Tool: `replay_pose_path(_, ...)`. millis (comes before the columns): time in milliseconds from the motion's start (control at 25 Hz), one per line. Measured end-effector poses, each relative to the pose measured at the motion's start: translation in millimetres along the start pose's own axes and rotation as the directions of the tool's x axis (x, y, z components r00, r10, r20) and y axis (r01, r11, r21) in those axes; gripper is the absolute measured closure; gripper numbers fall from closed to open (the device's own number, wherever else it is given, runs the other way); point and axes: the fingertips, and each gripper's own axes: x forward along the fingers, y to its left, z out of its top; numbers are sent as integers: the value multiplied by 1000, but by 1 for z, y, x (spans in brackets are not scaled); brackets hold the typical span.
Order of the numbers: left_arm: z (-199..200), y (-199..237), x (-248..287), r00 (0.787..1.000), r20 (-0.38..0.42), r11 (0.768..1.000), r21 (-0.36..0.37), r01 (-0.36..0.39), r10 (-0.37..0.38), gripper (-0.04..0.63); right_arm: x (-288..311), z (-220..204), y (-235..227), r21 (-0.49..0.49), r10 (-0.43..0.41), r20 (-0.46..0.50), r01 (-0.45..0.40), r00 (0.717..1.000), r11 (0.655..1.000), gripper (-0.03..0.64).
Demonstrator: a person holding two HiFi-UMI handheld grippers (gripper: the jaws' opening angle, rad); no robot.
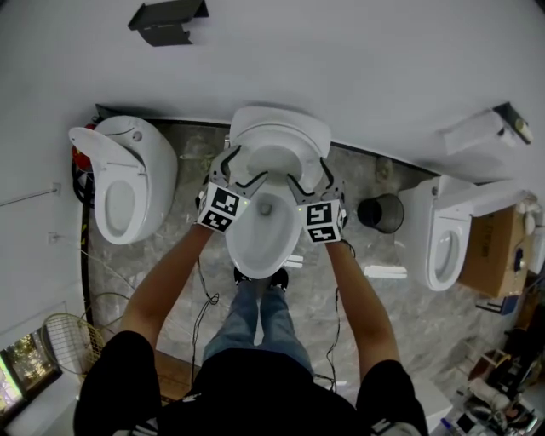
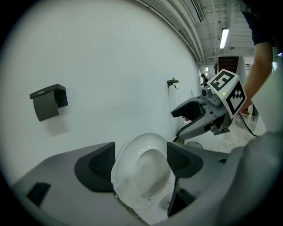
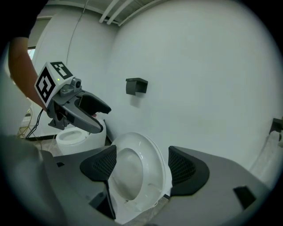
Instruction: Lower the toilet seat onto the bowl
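Observation:
A white toilet bowl (image 1: 262, 230) stands against the wall in the middle of the head view. Its white seat (image 1: 281, 149) is raised, leaning back toward the wall. My left gripper (image 1: 243, 174) is at the seat's left side and my right gripper (image 1: 311, 179) at its right side, both just above the bowl's rim. In the left gripper view the raised seat (image 2: 141, 172) shows between the spread jaws of my left gripper (image 2: 140, 161), pads clear of it. The right gripper view shows the seat (image 3: 137, 170) framed the same way by my right gripper (image 3: 141, 165).
A second toilet (image 1: 128, 183) stands to the left and a third (image 1: 447, 234) to the right. A black bin (image 1: 381, 213) sits between the middle and right toilets. A dark paper holder (image 1: 166, 21) is on the wall. The person's feet (image 1: 260, 279) are at the bowl's front.

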Motion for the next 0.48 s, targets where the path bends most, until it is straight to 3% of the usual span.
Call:
replay_pose_path(280,-29,17,45,998,-66,1000,18,10,-9,261,41,-17,-1,-58,30,-62,-34,998,998,262)
replay_pose_path(480,-39,26,71,991,-133,997,76,20,-9,273,69,-24,-15,-88,30,-119,-40,992,995,288)
